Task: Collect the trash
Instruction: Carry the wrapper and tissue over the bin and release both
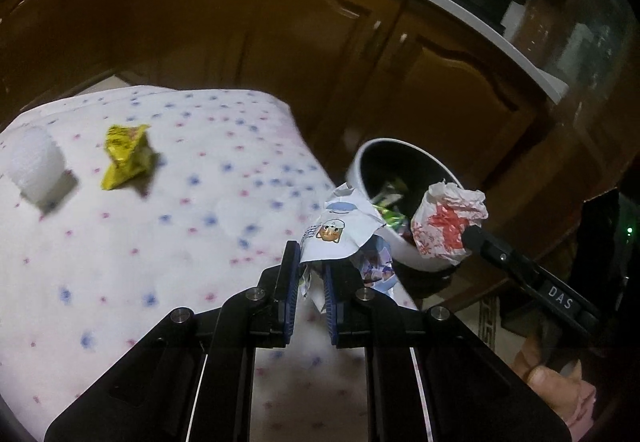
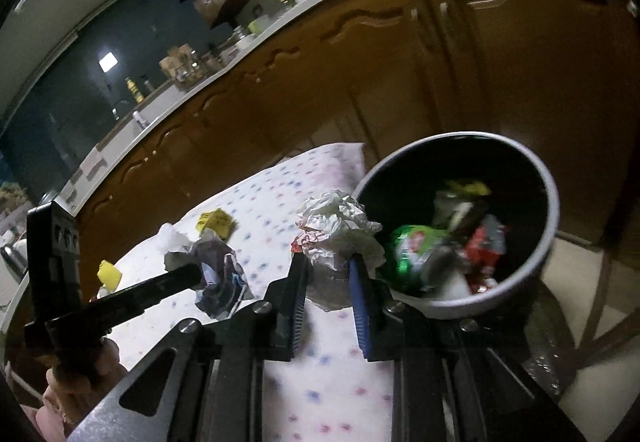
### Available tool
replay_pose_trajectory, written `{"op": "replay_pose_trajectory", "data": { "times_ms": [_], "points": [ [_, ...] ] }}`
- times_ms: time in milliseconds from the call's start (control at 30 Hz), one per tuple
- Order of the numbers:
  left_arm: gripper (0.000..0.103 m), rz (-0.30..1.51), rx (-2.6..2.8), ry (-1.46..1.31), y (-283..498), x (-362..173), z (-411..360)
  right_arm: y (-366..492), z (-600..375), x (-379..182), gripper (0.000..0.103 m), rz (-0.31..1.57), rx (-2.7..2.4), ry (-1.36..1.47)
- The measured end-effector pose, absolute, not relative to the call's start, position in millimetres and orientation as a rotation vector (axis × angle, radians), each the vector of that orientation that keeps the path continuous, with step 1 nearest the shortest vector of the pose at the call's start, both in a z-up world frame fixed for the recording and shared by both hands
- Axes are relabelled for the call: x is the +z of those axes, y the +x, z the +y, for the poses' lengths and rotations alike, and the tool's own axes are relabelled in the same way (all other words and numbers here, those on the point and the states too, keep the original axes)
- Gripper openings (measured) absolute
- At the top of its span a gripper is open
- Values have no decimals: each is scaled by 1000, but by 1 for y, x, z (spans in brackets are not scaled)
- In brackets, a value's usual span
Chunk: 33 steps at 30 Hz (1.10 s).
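Observation:
My left gripper is shut on a crumpled white cartoon-printed wrapper, held above the table's right edge beside the white bin. My right gripper is shut on a crumpled white paper with red print, held just left of the bin's rim; it also shows in the left wrist view. The bin holds several wrappers. A yellow wrapper and a white foam block lie on the dotted tablecloth.
Brown cabinets under a white counter stand behind the table. A small yellow piece lies at the table's far side. The left gripper with its wrapper shows in the right wrist view. A dark chair frame stands right of the bin.

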<state>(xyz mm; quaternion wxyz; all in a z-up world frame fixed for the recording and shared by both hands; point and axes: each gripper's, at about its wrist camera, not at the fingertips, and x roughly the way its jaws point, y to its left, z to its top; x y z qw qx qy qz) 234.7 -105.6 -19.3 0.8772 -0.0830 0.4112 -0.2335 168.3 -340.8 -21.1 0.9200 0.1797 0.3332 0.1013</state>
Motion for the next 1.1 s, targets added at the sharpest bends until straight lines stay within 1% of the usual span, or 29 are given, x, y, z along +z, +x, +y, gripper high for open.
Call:
{"op": "replay_pose_trajectory", "data": {
  "times_ms": [500, 833, 1100],
  "points": [
    [10, 836, -544, -120, 235, -2, -153, 155, -387, -24, 22, 670, 109, 395],
    [10, 822, -564, -58, 254, 6, -193, 163, -404, -18, 22, 667, 66, 373],
    [10, 836, -557, -12, 272, 1, -221, 174, -412, -17, 22, 680, 42, 335]
  ]
}}
